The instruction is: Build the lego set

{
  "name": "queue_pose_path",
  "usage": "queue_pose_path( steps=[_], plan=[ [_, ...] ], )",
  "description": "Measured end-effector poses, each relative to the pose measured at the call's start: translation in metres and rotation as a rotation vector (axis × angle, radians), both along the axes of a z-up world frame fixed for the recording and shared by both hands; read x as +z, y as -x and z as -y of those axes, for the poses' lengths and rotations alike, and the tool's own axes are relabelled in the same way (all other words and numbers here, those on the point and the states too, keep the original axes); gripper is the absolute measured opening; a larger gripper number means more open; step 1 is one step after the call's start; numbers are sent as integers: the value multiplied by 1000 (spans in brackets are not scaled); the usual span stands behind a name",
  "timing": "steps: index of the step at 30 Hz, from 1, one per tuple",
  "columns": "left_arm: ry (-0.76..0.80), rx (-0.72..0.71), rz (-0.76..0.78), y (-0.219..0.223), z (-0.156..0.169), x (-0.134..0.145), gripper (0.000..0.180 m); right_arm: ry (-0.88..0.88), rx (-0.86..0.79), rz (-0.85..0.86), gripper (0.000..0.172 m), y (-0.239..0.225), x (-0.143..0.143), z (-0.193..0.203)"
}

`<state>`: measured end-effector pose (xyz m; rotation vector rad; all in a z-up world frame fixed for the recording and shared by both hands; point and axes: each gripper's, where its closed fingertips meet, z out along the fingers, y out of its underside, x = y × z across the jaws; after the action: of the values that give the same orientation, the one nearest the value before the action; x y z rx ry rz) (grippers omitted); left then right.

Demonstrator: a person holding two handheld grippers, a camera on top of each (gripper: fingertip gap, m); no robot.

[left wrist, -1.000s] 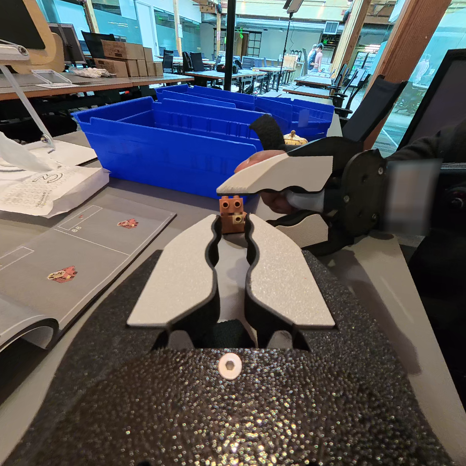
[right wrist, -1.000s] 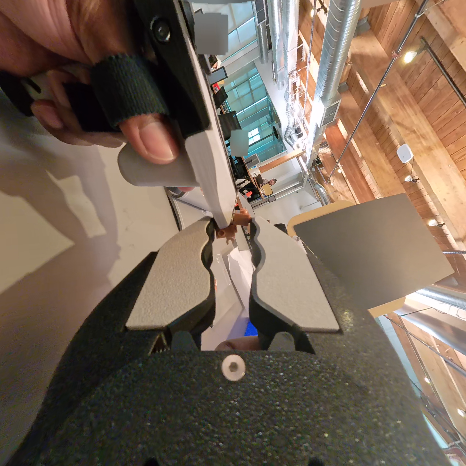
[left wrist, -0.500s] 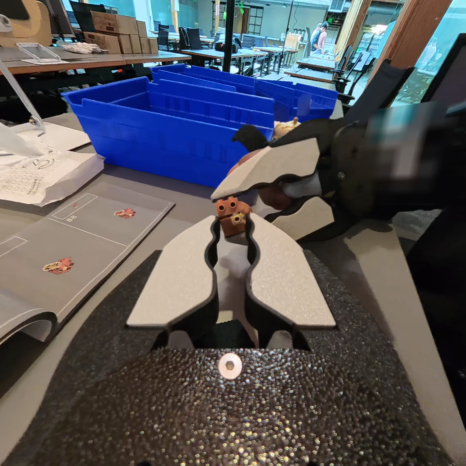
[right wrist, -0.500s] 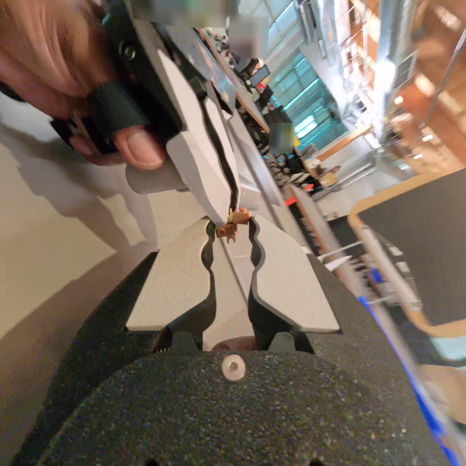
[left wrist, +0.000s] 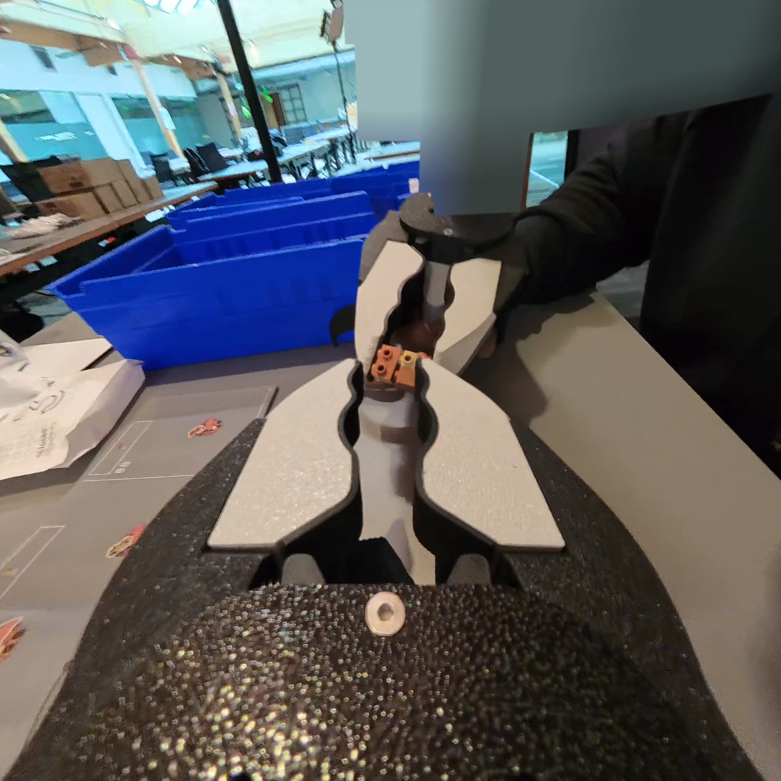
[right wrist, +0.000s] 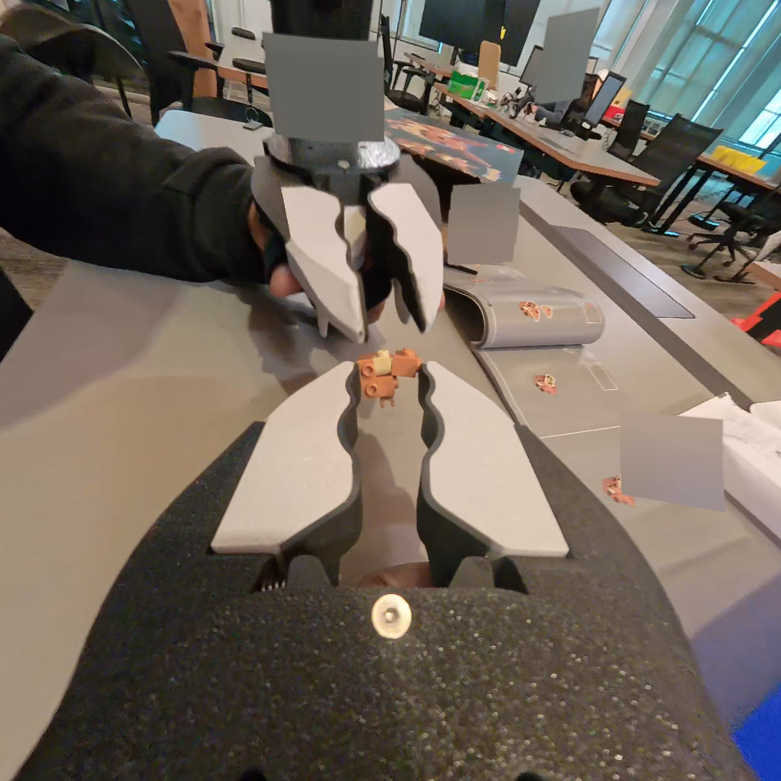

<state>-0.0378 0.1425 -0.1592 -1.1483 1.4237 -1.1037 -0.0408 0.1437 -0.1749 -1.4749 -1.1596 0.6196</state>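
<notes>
The right gripper (right wrist: pixel 386 374) is clamping a small brick cluster (right wrist: pixel 380 380), orange-brown with one pale yellow piece, between its fingertips, both pads pressing on the sides, so the cluster is hanging clear of the grey table (right wrist: pixel 126 401) with its studs facing outward. The left gripper (right wrist: pixel 393 331) is pointing down at it from the far side, its fingers (right wrist: pixel 329 270) parted and, in the right wrist view, not touching the bricks; it is gripping nothing. Holding the cluster by its sides is probably leaving the studded faces free. An open booklet (right wrist: pixel 591 380) is lying just beside, showing small pictures of similar brick models, likely kept in sight for reference. Blue bins (left wrist: pixel 211 296) are standing behind. A white bag (left wrist: pixel 50 414) is carrying printing too blurred to read, and a colourful box (right wrist: pixel 456 148) farther back is showing artwork with a small red mark.
</notes>
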Motion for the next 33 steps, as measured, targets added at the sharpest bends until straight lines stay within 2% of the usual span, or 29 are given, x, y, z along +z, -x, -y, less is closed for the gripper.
queue_pose_path(
  steps=[11,18,33],
  plan=[
    [5,-73,-13,-2,10,-2,24,65,66,-91,26,0,10,9],
    [77,-153,-19,-2,21,-1,23,98,136,-109,26,2,12,18],
    [58,-156,-29,-2,29,-3,23,177,205,-136,26,2,10,27]
  ],
)
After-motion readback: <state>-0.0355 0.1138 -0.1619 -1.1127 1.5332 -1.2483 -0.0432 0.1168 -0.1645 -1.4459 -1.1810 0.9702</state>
